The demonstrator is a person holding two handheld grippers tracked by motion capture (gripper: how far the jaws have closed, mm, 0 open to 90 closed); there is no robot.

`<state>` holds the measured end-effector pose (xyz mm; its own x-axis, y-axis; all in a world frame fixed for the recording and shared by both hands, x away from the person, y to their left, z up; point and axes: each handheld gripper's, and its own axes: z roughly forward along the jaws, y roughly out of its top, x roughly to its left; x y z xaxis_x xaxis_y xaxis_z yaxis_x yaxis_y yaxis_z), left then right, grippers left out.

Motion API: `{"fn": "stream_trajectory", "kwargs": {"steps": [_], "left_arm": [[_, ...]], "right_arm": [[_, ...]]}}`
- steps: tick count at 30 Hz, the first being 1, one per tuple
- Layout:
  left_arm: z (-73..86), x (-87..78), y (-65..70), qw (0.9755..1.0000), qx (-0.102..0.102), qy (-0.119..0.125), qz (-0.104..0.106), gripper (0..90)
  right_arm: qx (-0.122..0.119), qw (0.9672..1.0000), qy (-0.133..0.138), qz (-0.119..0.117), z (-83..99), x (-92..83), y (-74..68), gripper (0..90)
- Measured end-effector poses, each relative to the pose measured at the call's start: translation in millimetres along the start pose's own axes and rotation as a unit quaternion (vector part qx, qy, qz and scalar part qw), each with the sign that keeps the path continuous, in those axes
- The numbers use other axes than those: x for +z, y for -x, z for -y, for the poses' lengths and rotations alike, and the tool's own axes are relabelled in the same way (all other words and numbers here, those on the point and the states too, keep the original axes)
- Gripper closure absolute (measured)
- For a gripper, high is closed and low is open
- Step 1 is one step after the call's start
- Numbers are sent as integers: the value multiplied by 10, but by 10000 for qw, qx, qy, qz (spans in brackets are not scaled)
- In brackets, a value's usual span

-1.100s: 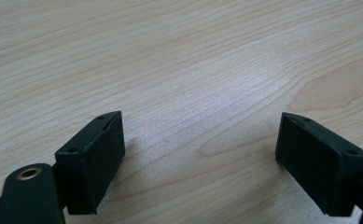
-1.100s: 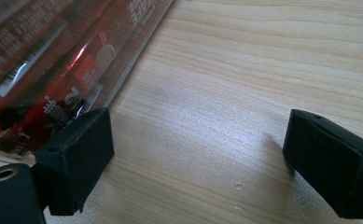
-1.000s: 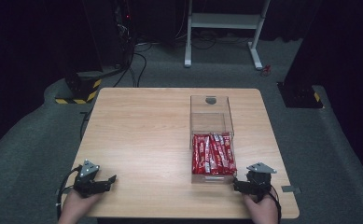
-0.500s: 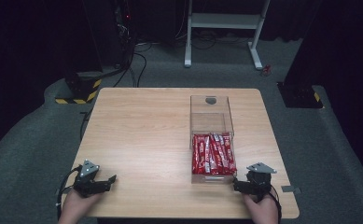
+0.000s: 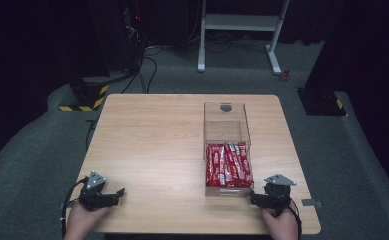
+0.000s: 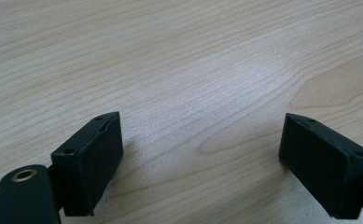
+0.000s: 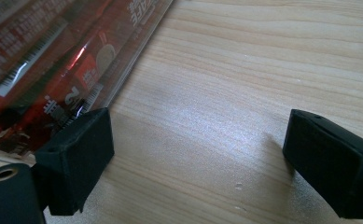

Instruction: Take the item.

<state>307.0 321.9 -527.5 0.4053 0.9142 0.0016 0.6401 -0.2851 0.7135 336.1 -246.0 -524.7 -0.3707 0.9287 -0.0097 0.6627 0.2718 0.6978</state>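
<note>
I have both grippers parked at the near edge of the worktop [image 5: 152, 145], and by my reading nothing has been started. My left gripper [image 5: 113, 194] sits at the near left corner, fingers [image 6: 88, 163] spread wide over bare wood with nothing between them. My right gripper [image 5: 253, 197] rests at the near right, just beside the near end of the clear box [image 5: 226, 131]; its fingers [image 7: 76, 158] are also spread apart and empty. The red snack packets [image 5: 228, 165] lie side by side in the near half of that box, whose far half looks empty. In the right gripper view the packets [image 7: 53, 70] show through the clear wall, close to my left finger. I judge every packet untouched, so the whole job is ahead of me.
</note>
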Motion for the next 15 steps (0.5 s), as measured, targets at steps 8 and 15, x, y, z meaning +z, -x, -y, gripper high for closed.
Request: {"fn": "stream_trajectory", "kwargs": {"steps": [8, 15], "left_arm": [[-66, -56, 65, 10000, 2, 45, 89, 119], [-114, -97, 171, 9994, 81, 246, 238, 111]], "right_arm": [[1, 10000, 1, 0, 0, 0, 0, 84], [-1, 10000, 1, -1, 0, 0, 0, 84]]}}
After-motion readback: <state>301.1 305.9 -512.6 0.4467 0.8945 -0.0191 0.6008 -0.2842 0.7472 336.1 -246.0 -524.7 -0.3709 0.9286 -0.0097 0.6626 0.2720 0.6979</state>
